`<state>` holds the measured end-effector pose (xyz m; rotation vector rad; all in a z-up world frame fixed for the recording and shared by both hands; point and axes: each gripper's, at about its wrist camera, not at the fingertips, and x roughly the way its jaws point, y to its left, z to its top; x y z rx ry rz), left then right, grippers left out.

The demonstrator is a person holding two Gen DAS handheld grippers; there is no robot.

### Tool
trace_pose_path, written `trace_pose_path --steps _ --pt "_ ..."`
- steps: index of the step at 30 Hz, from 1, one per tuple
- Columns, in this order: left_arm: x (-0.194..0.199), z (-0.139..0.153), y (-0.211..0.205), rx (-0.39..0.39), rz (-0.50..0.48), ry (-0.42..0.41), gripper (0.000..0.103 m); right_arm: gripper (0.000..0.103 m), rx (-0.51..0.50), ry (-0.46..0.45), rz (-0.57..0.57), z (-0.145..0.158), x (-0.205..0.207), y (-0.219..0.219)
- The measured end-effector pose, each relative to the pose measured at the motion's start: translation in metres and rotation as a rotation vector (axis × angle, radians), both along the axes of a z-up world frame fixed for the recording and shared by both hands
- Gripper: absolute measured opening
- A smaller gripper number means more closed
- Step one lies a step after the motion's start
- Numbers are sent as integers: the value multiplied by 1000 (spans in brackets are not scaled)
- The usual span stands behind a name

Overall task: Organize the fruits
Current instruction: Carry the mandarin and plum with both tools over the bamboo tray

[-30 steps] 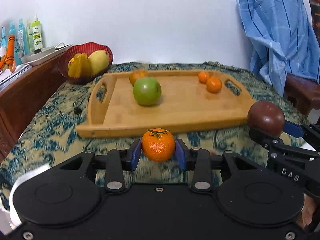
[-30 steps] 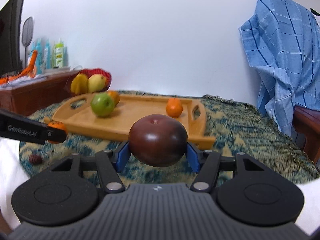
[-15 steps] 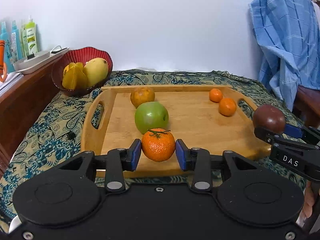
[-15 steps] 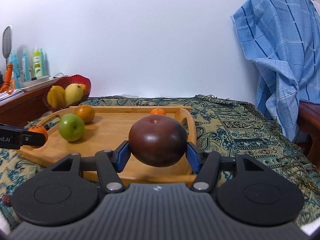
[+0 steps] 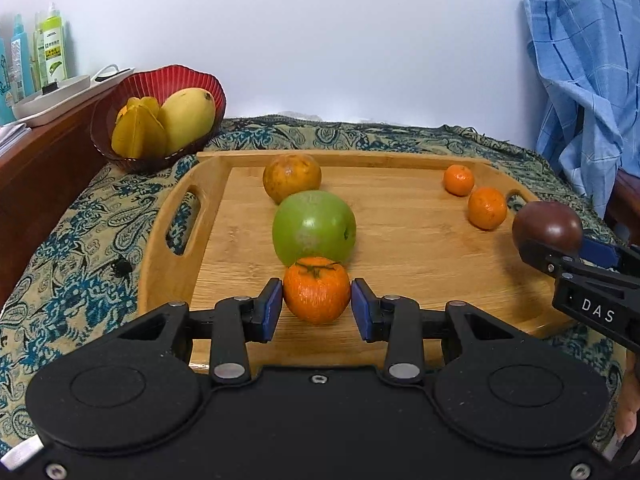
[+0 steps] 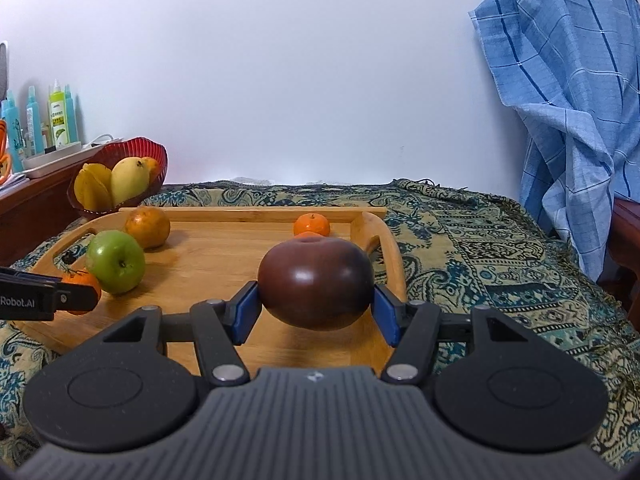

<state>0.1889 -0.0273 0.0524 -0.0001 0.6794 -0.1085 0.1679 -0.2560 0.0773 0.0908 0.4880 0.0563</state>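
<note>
From my left wrist camera, my left gripper [image 5: 317, 305] is clamped on a tangerine [image 5: 317, 290], blue pads pressed to both its sides, green stem cap facing up. I hold it over the near part of the wooden tray [image 5: 400, 240]; whether it touches the wood I cannot tell. Just behind it sits a green apple [image 5: 314, 227], and behind that a dull brownish-orange fruit [image 5: 292, 177] near the tray's far rim. Two small mandarins [image 5: 487, 208] lie close together toward the tray's right handle. At the right edge my right gripper [image 5: 560, 248] comes in side-on, carrying a dark plum-coloured fruit [image 5: 547, 226]. A red bowl [image 5: 172, 84] with a mango [image 5: 186, 118] and starfruit [image 5: 138, 132] stands on the patterned cloth [image 5: 80, 248] off the tray's far left corner.

From my right wrist camera, my right gripper [image 6: 316, 308] is closed on the dark plum-coloured fruit [image 6: 315, 282] (glossy, dimple on top), held above the tray's [image 6: 224, 240] right half. One mandarin [image 6: 312, 225] shows behind it, a second almost hidden. At the left, the tip of my left gripper [image 6: 60, 296] shows with the tangerine [image 6: 82, 282] next to the green apple [image 6: 116, 261]. A blue checked cloth [image 6: 568, 80] hangs at the right.
</note>
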Motion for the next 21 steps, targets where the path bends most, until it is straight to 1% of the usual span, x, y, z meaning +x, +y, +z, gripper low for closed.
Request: trace_pose_path --steps 11,15,21 --pt "6 -10 -3 -1 -6 3 36 61 -66 -18 11 -1 5 11" --pt "6 -11 -4 13 -12 -5 36 61 -89 -21 17 -1 3 14" --pt "6 -12 -4 13 -12 -4 37 62 -104 -23 16 -1 1 16"
